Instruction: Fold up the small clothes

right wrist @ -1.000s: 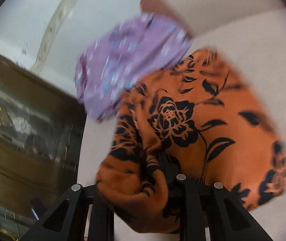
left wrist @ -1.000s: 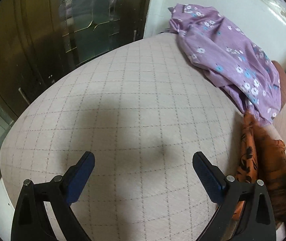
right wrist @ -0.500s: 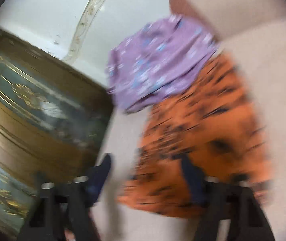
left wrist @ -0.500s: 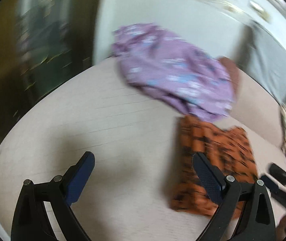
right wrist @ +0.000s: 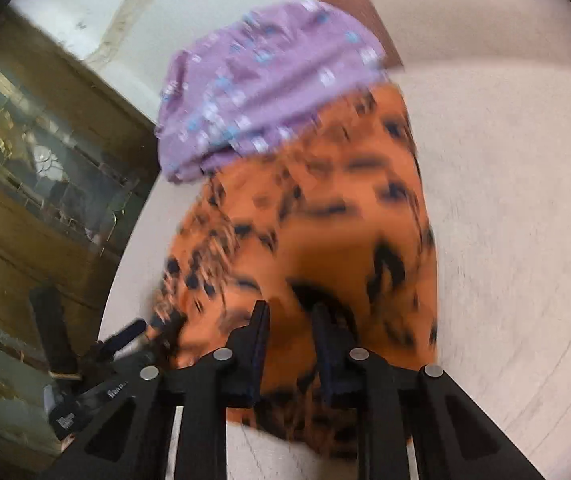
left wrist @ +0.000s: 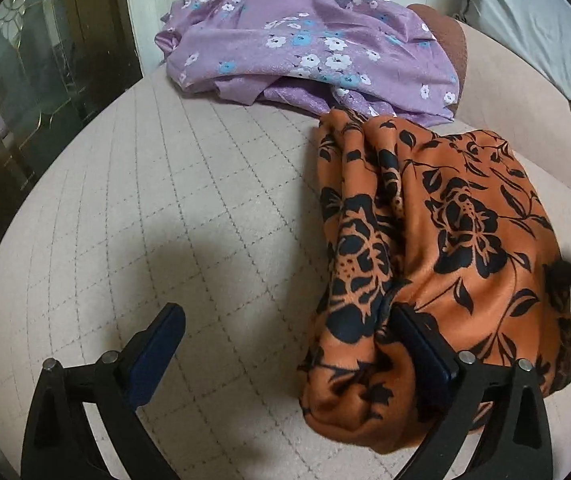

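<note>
An orange garment with black flowers (left wrist: 445,240) lies bunched on the quilted beige cushion (left wrist: 189,208). My left gripper (left wrist: 287,340) is open wide at its near left edge. Its right finger (left wrist: 417,344) is tucked into a fold of the cloth, and its left finger (left wrist: 157,344) is over bare cushion. In the blurred right wrist view, my right gripper (right wrist: 291,344) is closing its jaws to a narrow gap, with the near edge of the orange garment (right wrist: 305,220) between the pads. The left gripper (right wrist: 125,336) shows at the lower left there.
A purple garment with white and blue flowers (left wrist: 305,48) lies at the back of the cushion and touches the orange one. A dark wood and glass cabinet (left wrist: 25,80) stands to the left. A grey pillow (left wrist: 525,20) is at the back right.
My left gripper swung right until its right finger reached the orange garment. The right gripper opened, then narrowed again on the cloth. The garment now lies spread lower on the cushion.
</note>
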Tool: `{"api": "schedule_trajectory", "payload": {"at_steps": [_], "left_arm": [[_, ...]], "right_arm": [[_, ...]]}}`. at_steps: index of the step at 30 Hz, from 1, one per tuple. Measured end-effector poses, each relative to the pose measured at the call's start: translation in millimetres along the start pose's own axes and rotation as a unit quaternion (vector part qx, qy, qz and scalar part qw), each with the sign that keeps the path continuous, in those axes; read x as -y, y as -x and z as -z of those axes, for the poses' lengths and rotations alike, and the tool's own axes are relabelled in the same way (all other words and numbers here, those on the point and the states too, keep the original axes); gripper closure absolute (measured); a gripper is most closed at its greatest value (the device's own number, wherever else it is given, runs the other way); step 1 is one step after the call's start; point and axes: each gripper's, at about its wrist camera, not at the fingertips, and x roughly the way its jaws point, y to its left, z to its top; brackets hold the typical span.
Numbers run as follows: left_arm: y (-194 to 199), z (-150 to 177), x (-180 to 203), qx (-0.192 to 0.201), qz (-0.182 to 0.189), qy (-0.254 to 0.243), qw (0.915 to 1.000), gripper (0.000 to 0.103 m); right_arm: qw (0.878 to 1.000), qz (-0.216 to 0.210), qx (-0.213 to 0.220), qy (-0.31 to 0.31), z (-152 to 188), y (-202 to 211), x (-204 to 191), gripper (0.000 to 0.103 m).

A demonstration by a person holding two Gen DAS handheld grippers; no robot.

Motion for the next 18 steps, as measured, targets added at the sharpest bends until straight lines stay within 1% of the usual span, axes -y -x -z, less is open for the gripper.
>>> {"api": "schedule_trajectory", "payload": {"at_steps": [2, 3, 5, 7, 8, 9, 10, 11, 13, 15, 18], "left_arm": [[0, 0, 5, 0.009, -0.009, -0.008, 0.9999, 0.000], [0, -1, 8, 0.014, -0.015, -0.015, 0.9997, 0.000], [1, -3, 14, 0.024, -0.023, -0.032, 0.9989, 0.000], [-1, -4, 15, 0.027, -0.020, -0.037, 0.9988, 0.000], [-1, -3, 14, 0.027, -0.020, -0.038, 0.9987, 0.000], [-2, -4, 13, 0.028, -0.018, -0.038, 0.9987, 0.000], [-2, -4, 13, 0.028, -0.017, -0.038, 0.9987, 0.000], [-1, -4, 13, 0.029, -0.017, -0.040, 0.9986, 0.000], [-1, -3, 15, 0.031, -0.018, -0.044, 0.9984, 0.000], [0, -3, 16, 0.031, -0.021, -0.045, 0.9983, 0.000], [0, -3, 16, 0.031, -0.022, -0.044, 0.9983, 0.000]], "right_arm": [[1.000, 0.017, 0.015, -0.001, -18, -2, -2, 0.079], [0.999, 0.031, 0.015, -0.020, -33, -10, 2, 0.079], [0.998, 0.041, 0.008, -0.051, -49, -26, 14, 0.077], [0.996, 0.068, -0.015, -0.062, -63, -60, 31, 0.078], [0.995, 0.068, -0.028, -0.068, -67, -81, 38, 0.078], [0.996, 0.047, -0.015, -0.079, -71, -89, 44, 0.079], [0.995, 0.044, -0.014, -0.084, -74, -91, 46, 0.079], [0.995, 0.045, -0.014, -0.085, -75, -94, 46, 0.079], [0.996, 0.055, -0.007, -0.068, -75, -99, 42, 0.079], [0.996, 0.069, -0.003, -0.051, -78, -107, 35, 0.079], [0.995, 0.099, -0.008, -0.028, -83, -119, 27, 0.079]]}}
